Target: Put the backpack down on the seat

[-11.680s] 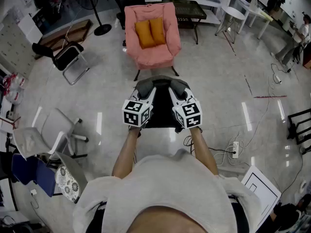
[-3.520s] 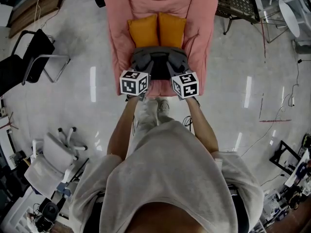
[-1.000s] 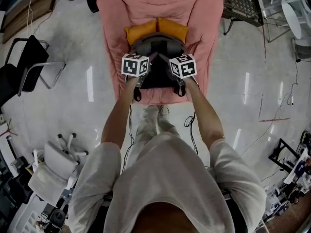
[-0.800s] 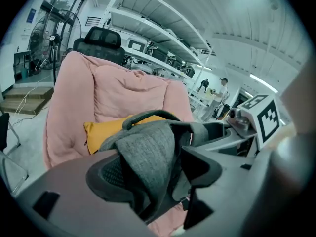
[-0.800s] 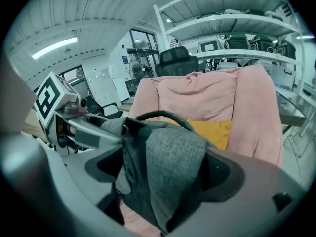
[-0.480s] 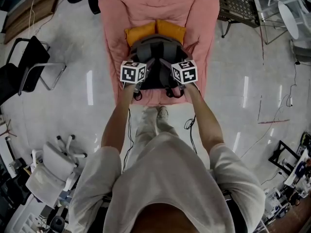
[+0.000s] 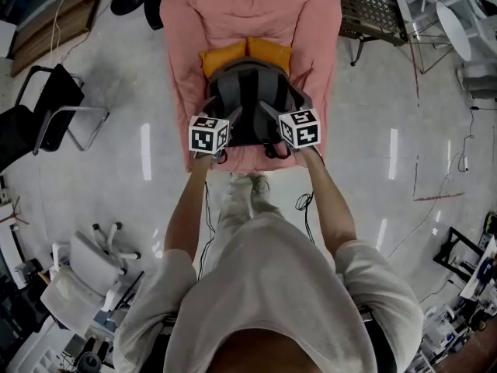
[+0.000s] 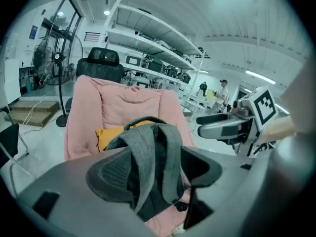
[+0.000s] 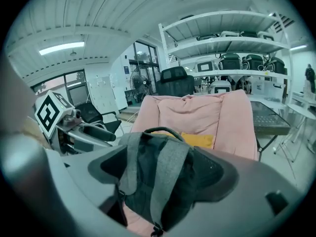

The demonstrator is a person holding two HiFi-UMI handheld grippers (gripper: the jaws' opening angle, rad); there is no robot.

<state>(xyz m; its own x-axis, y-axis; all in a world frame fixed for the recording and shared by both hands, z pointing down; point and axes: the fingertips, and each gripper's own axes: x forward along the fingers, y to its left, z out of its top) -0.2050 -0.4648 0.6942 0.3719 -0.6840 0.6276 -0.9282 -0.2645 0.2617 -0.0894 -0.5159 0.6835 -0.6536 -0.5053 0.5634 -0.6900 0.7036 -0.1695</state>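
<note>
Currently, the backpack [image 7: 247,99] is found upright on the pink armchair [image 7: 180,76] seat, against orange cushions [image 7: 224,57]. The left gripper [image 8: 158,172] is released. The right gripper [image 9: 163,174] jaws are closing, unpressed, with a strap [image 9: 165,177] between. Soft, slumping fabric is judged; the top handle [image 9: 160,131] is advised.

place: indoor lab or workshop hall; evidence: polished grey floor [image 7: 101,193] with loose cables [image 7: 304,205]; tall white shelving [image 8: 148,36] loaded with equipment; pedestal fan [image 8: 61,56]; black folding chair [image 7: 54,103]; black office chair [image 9: 174,80]; strip ceiling light [image 9: 61,47]; pink armchair [image 7: 248,14] standing among them
</note>
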